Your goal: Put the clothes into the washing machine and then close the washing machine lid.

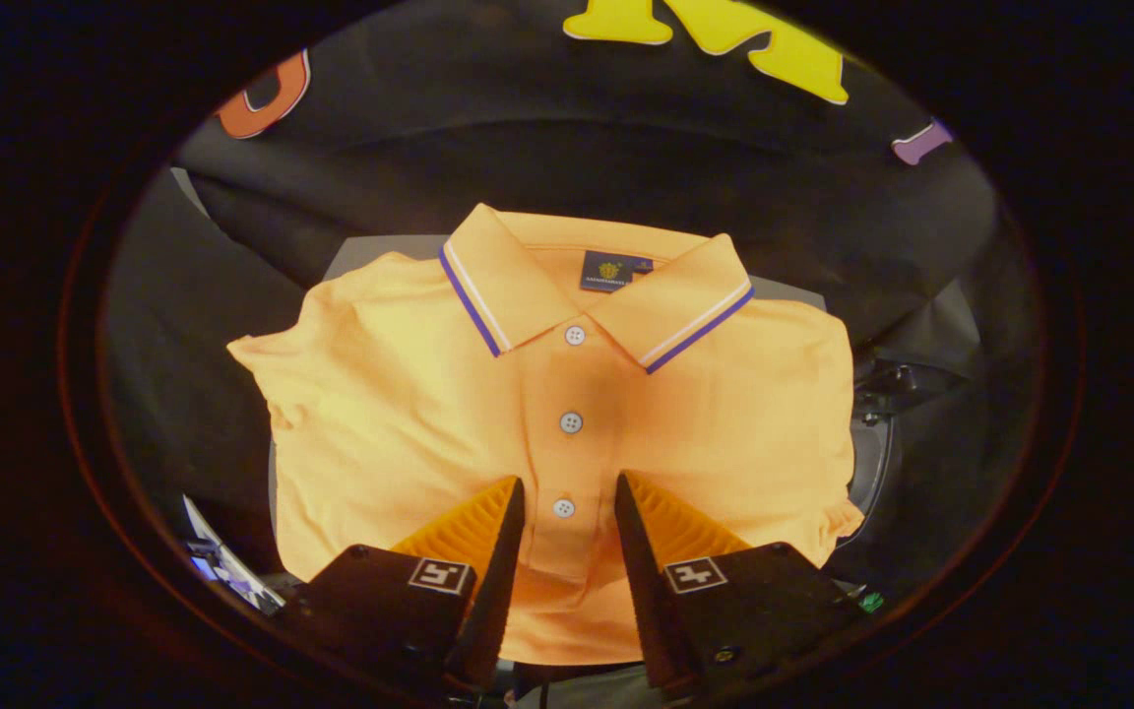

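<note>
The polo shirt (567, 394) lies spread flat, front side up, across the middle of the frame. It is orange-yellow, with its collar toward the top of the picture and its hem toward the bottom. The collar (597, 295) is folded open and edged with thin blue and white stripes, and a small dark label (614, 270) sits inside the neck. Three pale buttons run down the placket: the top button (575, 335) just under the collar, the middle button (571, 422) at mid-chest, and the lowest button (564, 508) near the bottom centre. One short sleeve (267, 359) sticks out toward the left of the frame; the other side of the shirt curves down at the right.

The shirt rests on a grey surface (370, 254) whose corners peek out at the upper left and upper right of the garment; whether this is a bench or a lid I cannot tell. Dark cloth surrounds it. At the right edge of the shirt, a dark curved part with a grey rim (877, 463) shows, too dim to name.

The claw (567, 492) sits at the bottom centre of the frame, partly open, its two fingers (473, 527) standing apart on either side of the placket. The lowest button shows in the gap between them. The fingers hold nothing; whether their tips touch the fabric cannot be told.
</note>
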The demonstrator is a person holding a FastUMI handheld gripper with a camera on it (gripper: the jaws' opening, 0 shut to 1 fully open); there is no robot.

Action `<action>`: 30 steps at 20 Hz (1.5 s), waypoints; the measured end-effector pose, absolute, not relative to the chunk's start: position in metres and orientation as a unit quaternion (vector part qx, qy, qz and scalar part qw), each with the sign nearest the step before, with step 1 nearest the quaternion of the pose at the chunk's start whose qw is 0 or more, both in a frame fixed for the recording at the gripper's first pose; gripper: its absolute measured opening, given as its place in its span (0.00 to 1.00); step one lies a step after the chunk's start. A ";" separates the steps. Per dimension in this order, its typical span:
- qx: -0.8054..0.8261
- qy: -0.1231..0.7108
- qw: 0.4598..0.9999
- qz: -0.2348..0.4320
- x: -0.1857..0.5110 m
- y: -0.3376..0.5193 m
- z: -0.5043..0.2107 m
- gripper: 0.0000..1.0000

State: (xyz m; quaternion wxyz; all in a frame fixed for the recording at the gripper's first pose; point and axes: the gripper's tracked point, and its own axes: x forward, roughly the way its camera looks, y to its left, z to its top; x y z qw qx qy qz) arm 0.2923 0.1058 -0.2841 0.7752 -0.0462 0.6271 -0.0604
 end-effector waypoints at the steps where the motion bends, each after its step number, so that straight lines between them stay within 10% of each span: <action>1: -0.044 0.627 0.776 -0.062 0.292 0.103 -0.283 0.53; 5: -0.059 0.636 0.770 -0.002 0.290 0.093 -0.280 0.21; 30: 0.071 0.548 0.834 0.011 0.277 0.062 -0.193 0.12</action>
